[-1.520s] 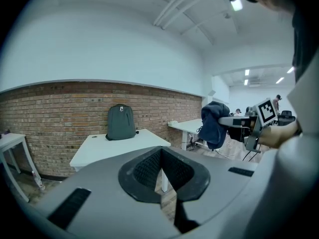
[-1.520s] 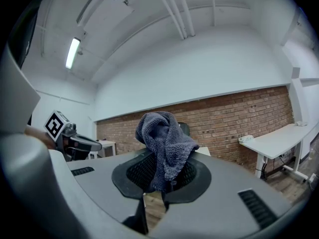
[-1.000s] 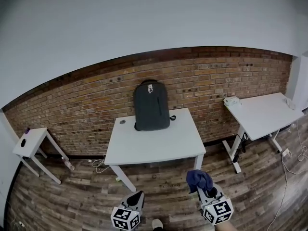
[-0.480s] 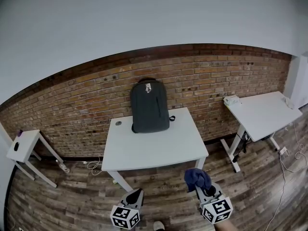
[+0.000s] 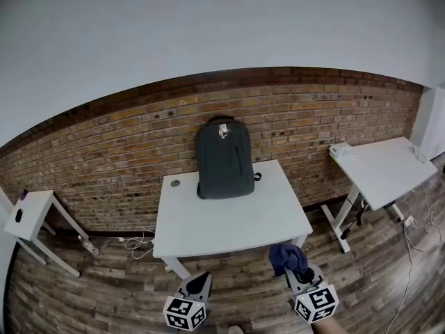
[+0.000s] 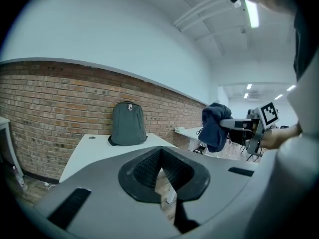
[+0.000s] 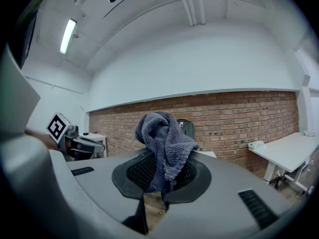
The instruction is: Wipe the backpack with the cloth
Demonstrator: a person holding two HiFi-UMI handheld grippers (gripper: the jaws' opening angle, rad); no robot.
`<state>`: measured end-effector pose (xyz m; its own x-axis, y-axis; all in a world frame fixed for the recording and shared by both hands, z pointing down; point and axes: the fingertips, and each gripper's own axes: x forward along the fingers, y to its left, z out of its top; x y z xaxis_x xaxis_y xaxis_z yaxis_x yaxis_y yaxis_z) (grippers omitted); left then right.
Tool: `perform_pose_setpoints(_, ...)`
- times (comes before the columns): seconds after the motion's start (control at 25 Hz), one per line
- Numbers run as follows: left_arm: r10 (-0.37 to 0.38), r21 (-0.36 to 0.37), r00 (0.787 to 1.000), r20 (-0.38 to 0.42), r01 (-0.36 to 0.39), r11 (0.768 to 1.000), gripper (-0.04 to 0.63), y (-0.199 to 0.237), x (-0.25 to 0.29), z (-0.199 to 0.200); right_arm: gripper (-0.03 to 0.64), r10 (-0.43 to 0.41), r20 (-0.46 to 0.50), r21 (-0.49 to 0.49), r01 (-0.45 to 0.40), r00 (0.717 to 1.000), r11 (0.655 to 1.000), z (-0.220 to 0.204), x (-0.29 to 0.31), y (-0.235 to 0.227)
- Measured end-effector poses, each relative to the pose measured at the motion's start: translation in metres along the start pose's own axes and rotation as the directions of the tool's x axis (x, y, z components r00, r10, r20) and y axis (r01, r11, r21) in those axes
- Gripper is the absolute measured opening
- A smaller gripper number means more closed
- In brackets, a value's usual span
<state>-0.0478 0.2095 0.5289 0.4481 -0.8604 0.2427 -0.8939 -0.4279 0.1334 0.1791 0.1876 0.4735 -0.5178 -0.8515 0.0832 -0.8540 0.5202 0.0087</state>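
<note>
A dark grey backpack (image 5: 224, 158) stands upright against the brick wall at the back of a white table (image 5: 229, 218). It also shows in the left gripper view as the backpack (image 6: 128, 124), far ahead. My right gripper (image 5: 297, 273) hangs short of the table's front right corner, shut on a bunched blue cloth (image 5: 286, 257). In the right gripper view the cloth (image 7: 162, 143) sticks up from the jaws and hides most of the backpack (image 7: 187, 128). My left gripper (image 5: 199, 284) is low, in front of the table, shut on nothing.
A second white table (image 5: 382, 169) stands to the right with a small white item (image 5: 338, 149) at its back corner. A small side table (image 5: 31, 214) is at the far left. Cables (image 5: 139, 241) lie on the wood floor under the middle table.
The table and backpack have come slightly closer and shifted a little right in the head view. Both grippers keep their places, the cloth still held in the right one.
</note>
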Motion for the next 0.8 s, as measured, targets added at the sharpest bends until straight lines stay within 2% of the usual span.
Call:
perform_pose_setpoints(0.4, -0.063, 0.019, 0.997, 0.050, 0.062, 0.998, -0.018, 0.055, 0.011, 0.025, 0.054, -0.045, 0.017, -0.023, 0.045, 0.999, 0.999, 0.013, 0.062, 0.029)
perform_pose_setpoints(0.8, -0.061, 0.006, 0.997, 0.041, 0.061, 0.998, -0.018, 0.106, 0.021, 0.025, 0.054, -0.054, 0.005, -0.026, 0.054, 0.999, 0.998, 0.013, 0.104, 0.046)
